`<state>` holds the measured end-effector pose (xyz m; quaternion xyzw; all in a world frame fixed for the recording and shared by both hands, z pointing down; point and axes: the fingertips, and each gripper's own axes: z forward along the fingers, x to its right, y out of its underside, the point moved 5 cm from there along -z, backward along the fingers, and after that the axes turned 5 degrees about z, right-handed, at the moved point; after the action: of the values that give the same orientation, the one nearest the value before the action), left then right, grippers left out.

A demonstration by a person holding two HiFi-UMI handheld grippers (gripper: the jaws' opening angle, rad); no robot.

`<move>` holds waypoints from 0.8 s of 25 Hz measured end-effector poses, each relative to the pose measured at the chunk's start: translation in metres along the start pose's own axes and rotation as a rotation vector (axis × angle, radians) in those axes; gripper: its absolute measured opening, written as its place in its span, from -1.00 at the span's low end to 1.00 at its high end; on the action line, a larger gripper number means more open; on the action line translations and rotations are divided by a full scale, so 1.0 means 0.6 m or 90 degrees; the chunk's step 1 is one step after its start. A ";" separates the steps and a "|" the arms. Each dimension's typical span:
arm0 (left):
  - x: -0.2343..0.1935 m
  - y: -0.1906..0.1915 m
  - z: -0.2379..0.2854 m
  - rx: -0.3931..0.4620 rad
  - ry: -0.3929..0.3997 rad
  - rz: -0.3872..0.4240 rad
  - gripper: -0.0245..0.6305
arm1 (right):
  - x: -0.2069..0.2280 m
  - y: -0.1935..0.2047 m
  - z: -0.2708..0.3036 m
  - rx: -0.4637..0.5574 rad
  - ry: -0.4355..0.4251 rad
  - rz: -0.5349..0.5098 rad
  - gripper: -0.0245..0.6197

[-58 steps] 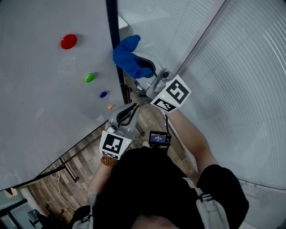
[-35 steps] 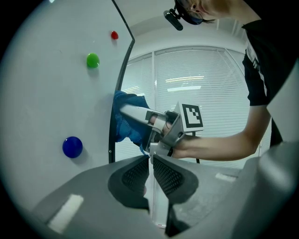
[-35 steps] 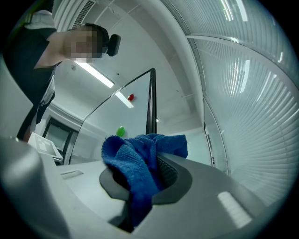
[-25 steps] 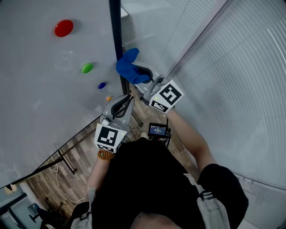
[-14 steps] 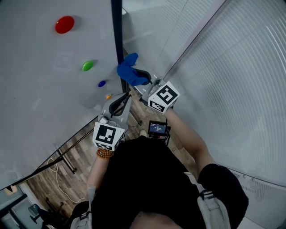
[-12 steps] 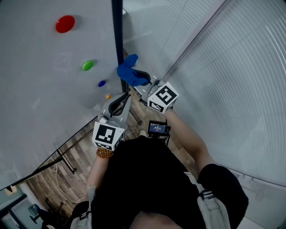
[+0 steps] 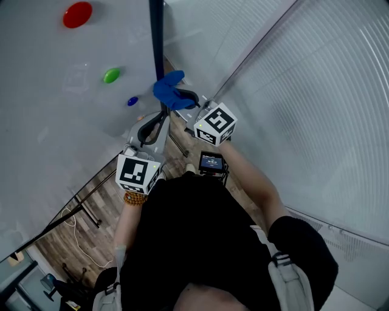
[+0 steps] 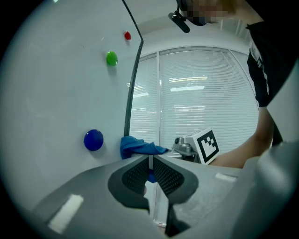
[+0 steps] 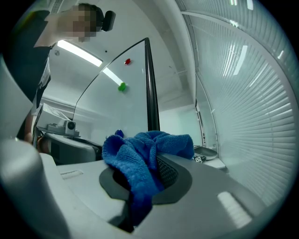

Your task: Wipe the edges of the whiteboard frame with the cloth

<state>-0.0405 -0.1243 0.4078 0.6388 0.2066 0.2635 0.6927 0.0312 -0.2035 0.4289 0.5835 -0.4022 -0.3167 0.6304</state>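
Right hand-held gripper (image 9: 145, 173), jaws closed on the blue cloth (image 9: 140, 151): the fabric is pinched between the ribbed pads, bunches above the jaw tips and hangs in a fold down the gap. In the head view the same hand-held gripper (image 7: 185, 102) is held forward of the person's chest, its marker cube (image 7: 215, 123) facing the camera and the cloth (image 7: 169, 91) at its far end. The left margin of the cloth lies against the dark whiteboard frame (image 7: 157, 36), on the board's right-hand vertical edge. Contact appears likely, but the two overlap in this view, so it is unconfirmed.

Left hand-held gripper (image 8: 150, 161), jaws together with only a hairline slit between the pads and nothing held. From its own view the cloth (image 8: 138, 146) sits just beyond the jaw tips at the lower part of the frame (image 8: 133, 79), with the marker cube (image 8: 205, 144) of the right hand-held gripper beside it. In the head view the left hand-held gripper (image 7: 161, 115) sits just below and to the left of the cloth, near the frame.

On the whiteboard (image 7: 55, 109) surface left of the frame: a red magnet (image 7: 77, 14), a green magnet (image 7: 111, 75) and a blue magnet (image 7: 132, 101), in a diagonal row descending toward the frame. Right of the frame: white blinds (image 7: 316, 91). Below the board: wood-patterned floor (image 7: 103, 209)
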 end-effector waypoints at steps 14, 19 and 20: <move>-0.042 -0.001 -0.027 0.005 -0.003 -0.016 -0.88 | -0.018 0.036 0.025 -0.062 0.038 0.041 -0.70; -0.035 0.004 -0.023 -0.005 0.005 -0.019 -0.88 | -0.019 0.045 0.019 -0.070 0.048 0.078 -0.70; -0.036 0.005 -0.024 -0.008 0.004 -0.019 -0.88 | -0.020 0.047 0.020 -0.071 0.048 0.088 -0.70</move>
<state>-0.0666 -0.1264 0.4086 0.6305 0.2169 0.2563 0.6998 0.0132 -0.1953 0.4549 0.5299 -0.3994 -0.2720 0.6969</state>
